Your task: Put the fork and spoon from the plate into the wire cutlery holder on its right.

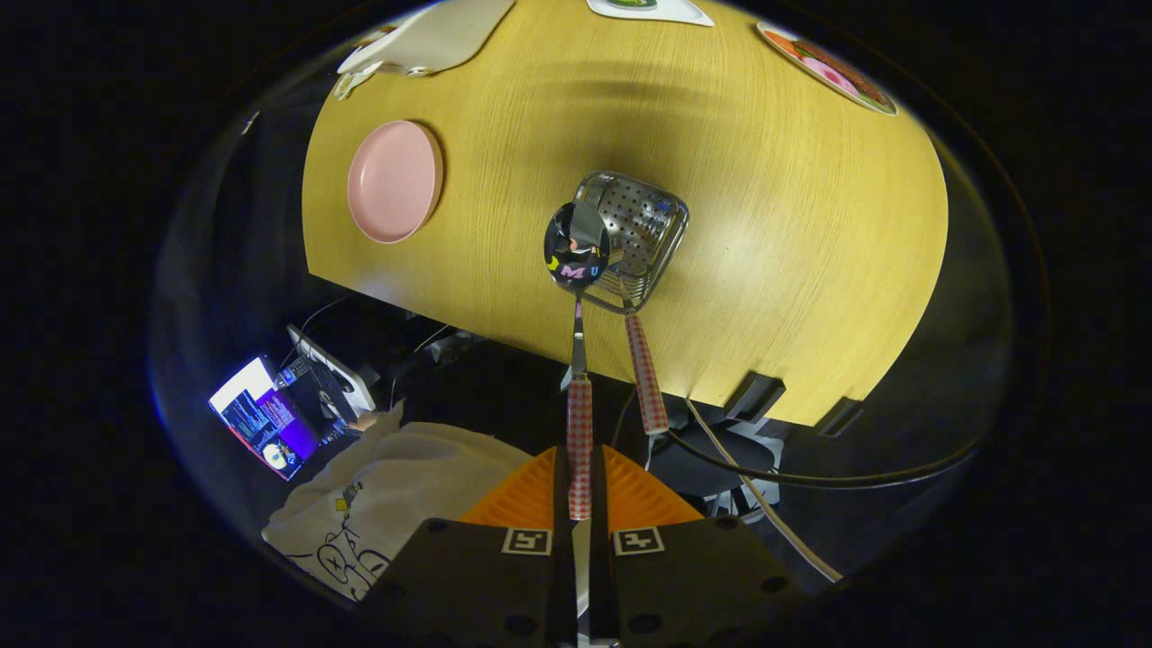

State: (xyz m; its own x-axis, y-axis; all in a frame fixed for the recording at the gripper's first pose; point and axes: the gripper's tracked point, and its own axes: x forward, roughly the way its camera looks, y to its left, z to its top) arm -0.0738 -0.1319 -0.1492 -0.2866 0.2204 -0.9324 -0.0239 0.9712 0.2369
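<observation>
Surface (765,225): one yellow wooden top, filling the upper half of the frame, seen from above.
Plate (394,181): one pink plate, upper left of the frame, lying bare on the surface, well apart from the holder.
Wire cutlery holder (641,227): one perforated metal basket, centre of the frame, to the right of the plate.
Hand-held gripper (580,490): one, bottom centre of the frame; its orange fingers (522,495) are pinching the spoon's checked handle between them.
Spoon (577,245): one, held upright ahead of the fingers, its bowl hanging over the holder's near-left rim.
Fork (645,373): one, its red-checked handle slanting out of the holder toward the lower centre of the frame; the tines are hidden inside the basket.
Count: one plate, one holder, one spoon, one fork, one cable (810,472) across the lower right.
Stage, as I judge it: fork is in, spoon is left to be lowered.
Risk: bowl may catch the holder's rim and tip the light basket if the descent is off centre.
Risk: spoon may knock the leaning fork handle and lever it out.
Risk: early release may let the spoon fall outside onto the surface.
</observation>
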